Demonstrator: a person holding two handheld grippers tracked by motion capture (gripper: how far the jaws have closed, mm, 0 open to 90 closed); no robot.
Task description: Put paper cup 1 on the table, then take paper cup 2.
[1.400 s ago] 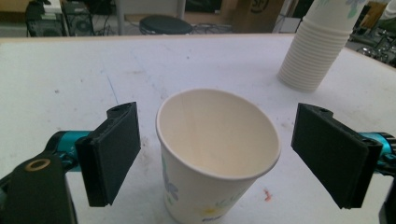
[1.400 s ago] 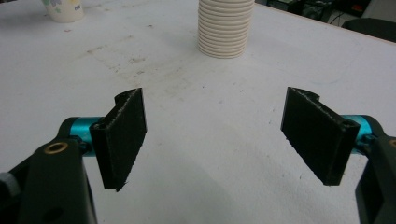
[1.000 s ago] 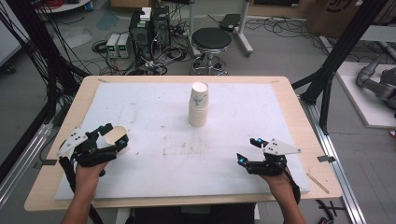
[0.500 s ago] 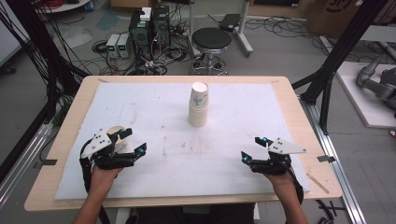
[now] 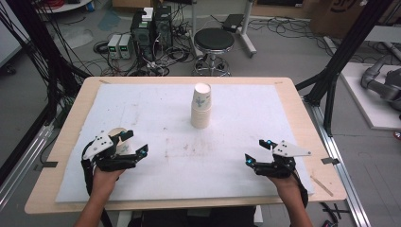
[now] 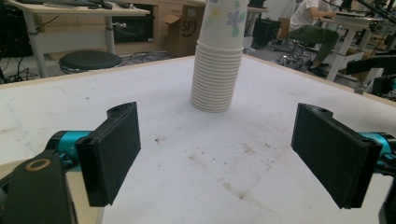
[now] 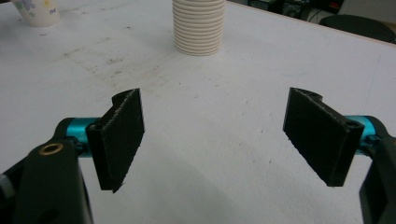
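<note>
With both your left tool (image 5: 135,144) and right tool (image 5: 257,151) spread apart and empty, grip the top paper cup of the stack (image 5: 201,105) at mid-bench lightly below its rim, since it's thin, light and crushes easily.

Stack of cups (image 6: 218,70) top cut off by the upper edge in both gripper views; single cup (image 5: 118,140) partly hidden behind left gripper (image 5: 133,144).

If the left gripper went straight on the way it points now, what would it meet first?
Probably the stack of white paper cups, which stands ahead between the open jaws of the left gripper over bare white table cover; depth is uncertain.
</note>
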